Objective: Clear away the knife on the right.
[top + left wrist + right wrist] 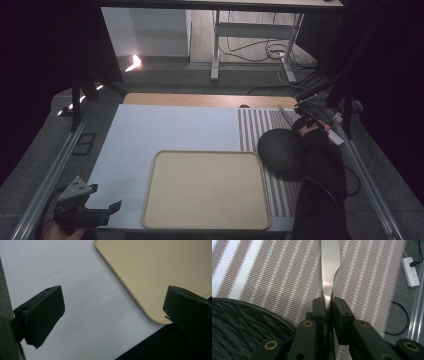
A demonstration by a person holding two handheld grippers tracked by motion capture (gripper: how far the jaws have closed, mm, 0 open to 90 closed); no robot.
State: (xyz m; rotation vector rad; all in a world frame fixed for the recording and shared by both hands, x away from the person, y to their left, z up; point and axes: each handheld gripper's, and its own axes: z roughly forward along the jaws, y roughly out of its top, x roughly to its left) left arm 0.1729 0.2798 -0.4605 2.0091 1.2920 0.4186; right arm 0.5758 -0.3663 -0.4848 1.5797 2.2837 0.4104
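Observation:
A silver table knife [330,262] lies lengthwise over the striped placemat [274,272], its blade pointing away from me. My right gripper [328,302] is shut on it near the handle end, the pads pressing both flat sides. From above, the knife [284,113] shows as a thin sliver at the far right of the placemat [255,127], ahead of the right gripper [301,121]. My left gripper [112,207] rests at the table's near left corner. Its jaws stand wide open over the white mat [82,302], with nothing between them, in the left gripper [115,312] view.
A beige tray [207,190] with nothing in it sits at the front centre, its corner [162,265] just right of the left gripper. A dark round bowl [280,152] stands on the placemat beside my right forearm. A power strip [411,271] and cables lie past the table's right edge.

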